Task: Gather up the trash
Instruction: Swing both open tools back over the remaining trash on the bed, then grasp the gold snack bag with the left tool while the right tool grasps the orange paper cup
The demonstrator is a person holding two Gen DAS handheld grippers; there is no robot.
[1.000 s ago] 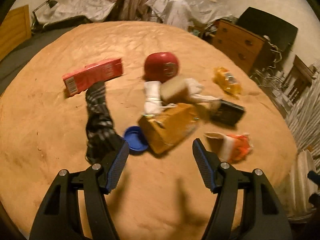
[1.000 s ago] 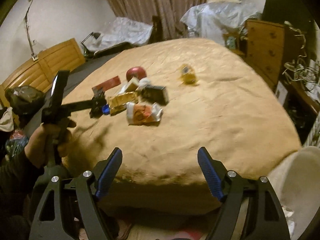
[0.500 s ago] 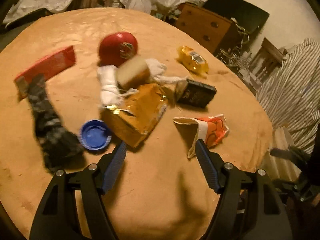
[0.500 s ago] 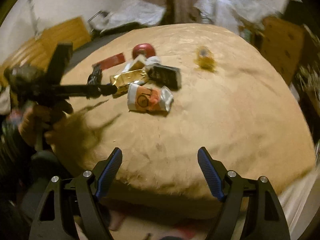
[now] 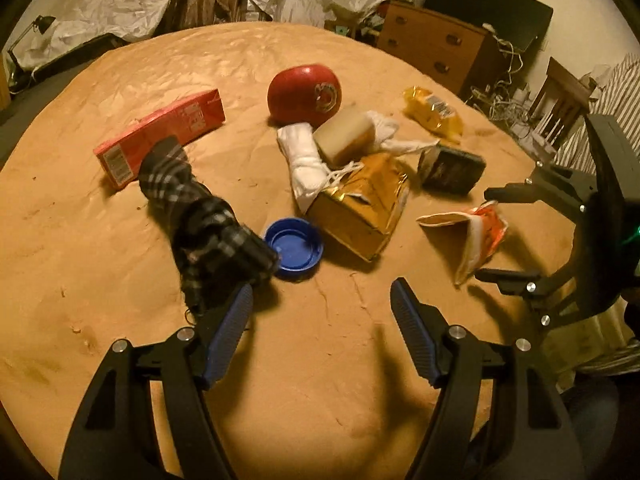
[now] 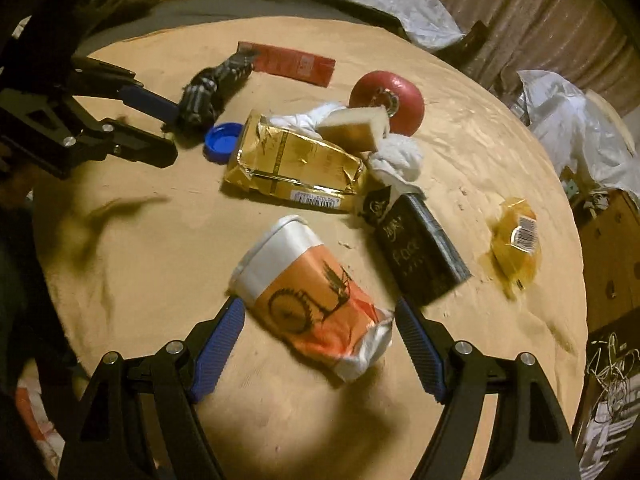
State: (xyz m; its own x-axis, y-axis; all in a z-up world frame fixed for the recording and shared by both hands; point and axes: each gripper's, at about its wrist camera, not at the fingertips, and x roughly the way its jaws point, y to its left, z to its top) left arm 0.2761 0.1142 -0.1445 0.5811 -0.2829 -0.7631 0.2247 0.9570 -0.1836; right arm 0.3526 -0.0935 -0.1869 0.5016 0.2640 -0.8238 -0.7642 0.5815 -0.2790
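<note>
Biggest risk I can see: that crushed orange-and-white paper cup with a bicycle print [image 6: 312, 300] is already flattened and lying on its side on the soft tan blanket-covered bed [image 6: 160, 240]. If the right gripper [image 6: 320, 344] closes on it off-centre, my guess is the cup just squashes further and squirts out sideways, or the blue pads [image 6: 218, 344] dig into the blanket and drag fabric along. The black rectangular box [image 6: 420, 252] sits just beside the cup on the right of the frame, so a sloppy approach could clip it too.

Fingers on the right gripper are spread wide, straddling the cup's lower end, one each side. Can't tell if they actually touch it yet; nothing is gripped.

The left gripper [image 5: 322, 328] is also wide open and empty, low in its frame. Its left pad [image 5: 232, 328] sits right against the dark plaid cloth roll [image 5: 208, 220], with the round blue plastic cap [image 5: 295, 247] just beyond. Closing there might snag the cloth instead of the trash.

The rest of the pile, including the gold foil packet [image 5: 360, 208], sits mid-frame, untouched.
</note>
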